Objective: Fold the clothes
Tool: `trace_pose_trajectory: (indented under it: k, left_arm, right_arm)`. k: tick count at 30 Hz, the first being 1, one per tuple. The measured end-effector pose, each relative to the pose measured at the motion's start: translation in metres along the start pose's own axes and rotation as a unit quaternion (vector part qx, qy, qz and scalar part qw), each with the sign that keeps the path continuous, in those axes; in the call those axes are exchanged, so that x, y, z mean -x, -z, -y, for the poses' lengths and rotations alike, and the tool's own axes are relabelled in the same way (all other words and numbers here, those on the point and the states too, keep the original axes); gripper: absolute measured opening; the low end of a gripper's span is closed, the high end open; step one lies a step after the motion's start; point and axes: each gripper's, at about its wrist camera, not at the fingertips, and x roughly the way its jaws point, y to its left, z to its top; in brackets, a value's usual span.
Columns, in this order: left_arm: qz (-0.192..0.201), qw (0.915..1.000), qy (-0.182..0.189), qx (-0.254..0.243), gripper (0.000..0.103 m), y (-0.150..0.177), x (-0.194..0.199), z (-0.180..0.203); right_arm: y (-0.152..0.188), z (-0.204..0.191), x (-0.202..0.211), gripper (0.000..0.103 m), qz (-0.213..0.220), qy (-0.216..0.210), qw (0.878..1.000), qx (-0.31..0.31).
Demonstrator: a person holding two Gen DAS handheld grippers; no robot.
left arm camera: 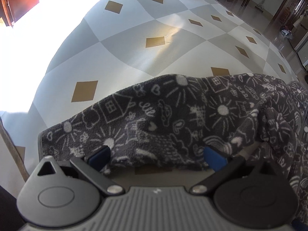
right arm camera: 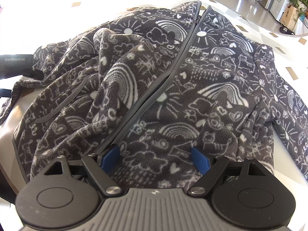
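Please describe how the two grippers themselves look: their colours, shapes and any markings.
Both look alike. The left gripper and the right gripper have a ribbed grey body with a small white emblem, two round black discs, black link arms with silver rivets, and blue textured pads on the jaws.

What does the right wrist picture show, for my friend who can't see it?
A dark grey fleece jacket with white doodles of rainbows, suns and hearts lies spread front-up on a checked tablecloth, its zipper running up the middle. The right tongs sit open at its bottom hem, blue pads apart. The jacket's left side is rumpled.
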Motion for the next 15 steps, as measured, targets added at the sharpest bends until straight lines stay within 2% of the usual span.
trace_pose_trajectory:
  k: [3,8,15]
  left_arm:
    - [0.030,0.9994,0.010,-0.017,0.103,-0.008,0.009,0.012]
    - [0.013,0.9977,0.052,-0.041,0.103,-0.020,-0.001,0.041]
    - [-0.019,0.9955,0.077,-0.051,0.103,-0.035,-0.026,0.070]
  right_arm:
    - [0.001,0.001,0.000,0.081,0.000,0.001,1.000,-0.001]
    - [0.002,0.001,0.000,0.081,0.000,0.002,1.000,-0.003]
    - [0.002,0.003,0.001,0.082,0.002,0.003,1.000,-0.006]
